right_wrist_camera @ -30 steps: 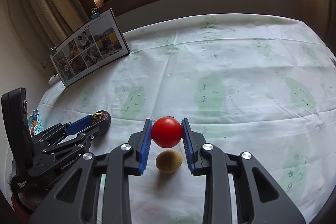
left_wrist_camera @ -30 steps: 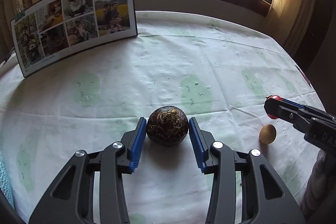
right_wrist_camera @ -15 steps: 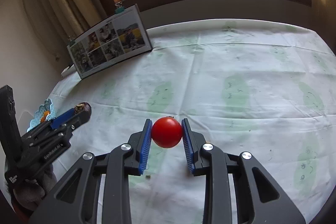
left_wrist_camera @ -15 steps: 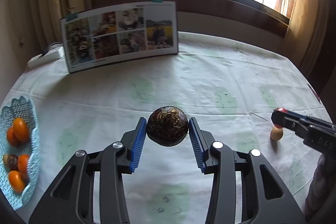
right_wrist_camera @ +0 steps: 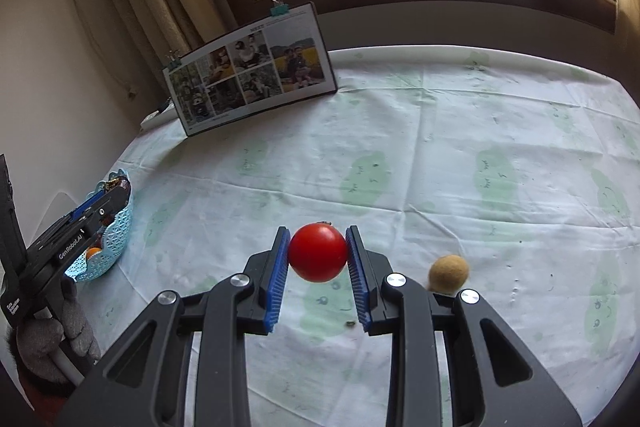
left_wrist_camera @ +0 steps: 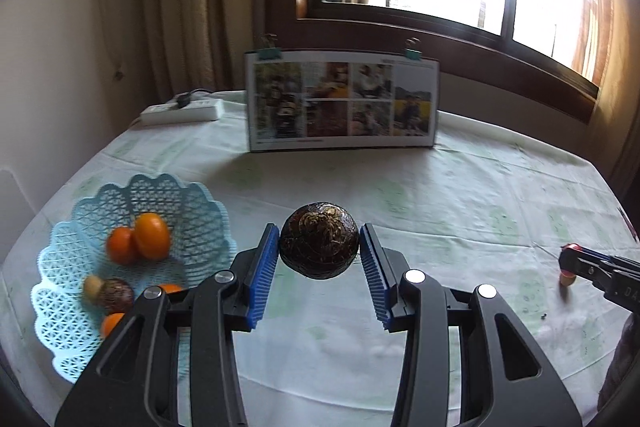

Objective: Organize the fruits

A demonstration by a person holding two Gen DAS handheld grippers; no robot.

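My left gripper (left_wrist_camera: 319,242) is shut on a dark brown round fruit (left_wrist_camera: 319,239), held above the table just right of the light blue lattice basket (left_wrist_camera: 80,251). The basket holds several orange fruits (left_wrist_camera: 151,235), a dark brown fruit (left_wrist_camera: 116,295) and a small tan one. My right gripper (right_wrist_camera: 317,251) is shut on a red tomato (right_wrist_camera: 317,251) lifted off the cloth. A tan fuzzy fruit (right_wrist_camera: 448,271) lies on the table just right of the right gripper's fingers. In the right wrist view the left gripper (right_wrist_camera: 106,205) hangs over the basket (right_wrist_camera: 108,245) at far left.
A photo board (left_wrist_camera: 342,105) held by clips stands at the back of the table. A white power strip (left_wrist_camera: 182,111) lies at the back left. The cloth (right_wrist_camera: 440,167) with green prints covers the round table. A gloved hand (right_wrist_camera: 52,335) holds the left gripper.
Both grippers lifted their fruits off the table. The left one swung left toward the basket, which came into view. The right one also moved left, leaving the tan fruit on its right.
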